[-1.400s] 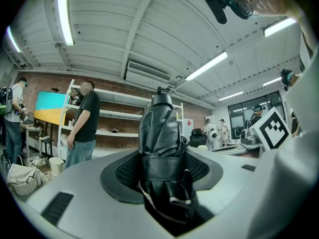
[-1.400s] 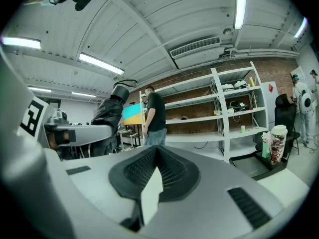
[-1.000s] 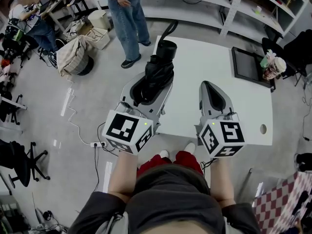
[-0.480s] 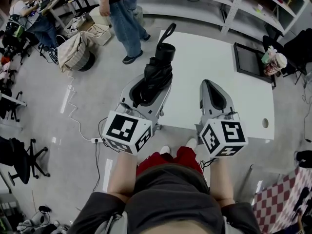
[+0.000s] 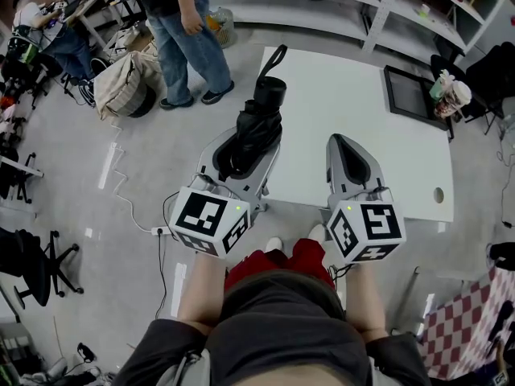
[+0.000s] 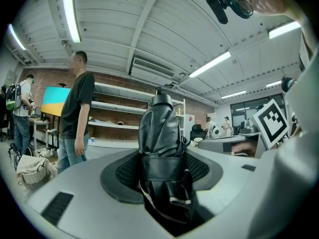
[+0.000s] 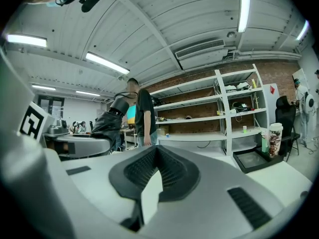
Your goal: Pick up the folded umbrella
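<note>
The folded black umbrella (image 5: 257, 125) sticks out forward from my left gripper (image 5: 243, 149), which is shut on its lower half, over the white table's (image 5: 346, 103) left edge. In the left gripper view the umbrella (image 6: 160, 133) fills the gap between the pads, its closure band and loose strap hanging toward the camera. My right gripper (image 5: 344, 145) hovers over the table's near edge, shut with nothing between its pads. The right gripper view shows that gripper (image 7: 155, 152) closed at the tip, with the umbrella (image 7: 107, 121) off to its left.
A black tray (image 5: 409, 95) lies at the table's far right, a paper-wrapped cup (image 5: 451, 96) beside it. A person in jeans (image 5: 181, 39) stands on the floor beyond the table's left corner. Bags (image 5: 121, 91), cables and white shelving (image 5: 402, 6) surround the table.
Both grippers have drawn back toward the table's near edge, the umbrella still held in the left one. The standing person has walked to the left.
</note>
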`<state>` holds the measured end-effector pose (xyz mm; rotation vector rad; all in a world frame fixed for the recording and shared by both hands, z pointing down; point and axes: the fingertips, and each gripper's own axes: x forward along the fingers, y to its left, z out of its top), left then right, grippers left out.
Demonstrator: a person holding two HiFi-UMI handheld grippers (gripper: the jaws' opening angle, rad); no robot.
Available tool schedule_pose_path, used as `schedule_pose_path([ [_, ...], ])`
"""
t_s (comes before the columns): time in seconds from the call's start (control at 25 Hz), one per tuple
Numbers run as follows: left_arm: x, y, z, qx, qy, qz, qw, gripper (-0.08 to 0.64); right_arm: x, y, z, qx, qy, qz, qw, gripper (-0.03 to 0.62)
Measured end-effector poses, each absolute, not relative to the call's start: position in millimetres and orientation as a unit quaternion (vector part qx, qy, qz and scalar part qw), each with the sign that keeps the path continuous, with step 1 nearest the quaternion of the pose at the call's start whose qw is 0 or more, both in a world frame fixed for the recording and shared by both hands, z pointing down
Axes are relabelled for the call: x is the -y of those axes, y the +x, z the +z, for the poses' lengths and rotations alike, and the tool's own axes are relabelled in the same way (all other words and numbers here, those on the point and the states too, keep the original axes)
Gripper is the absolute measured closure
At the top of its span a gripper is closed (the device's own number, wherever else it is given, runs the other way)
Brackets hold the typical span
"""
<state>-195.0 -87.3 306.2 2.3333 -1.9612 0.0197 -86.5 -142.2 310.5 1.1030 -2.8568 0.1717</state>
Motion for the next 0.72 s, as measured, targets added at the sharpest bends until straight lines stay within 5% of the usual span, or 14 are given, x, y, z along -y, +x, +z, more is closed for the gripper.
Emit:
schedule_pose_path([
  [0.72,66,-192,324,0.646,0.761,0.011,0.067,0.331,116,-82,318,0.932,0.357,0.039,0.054,0.574],
])
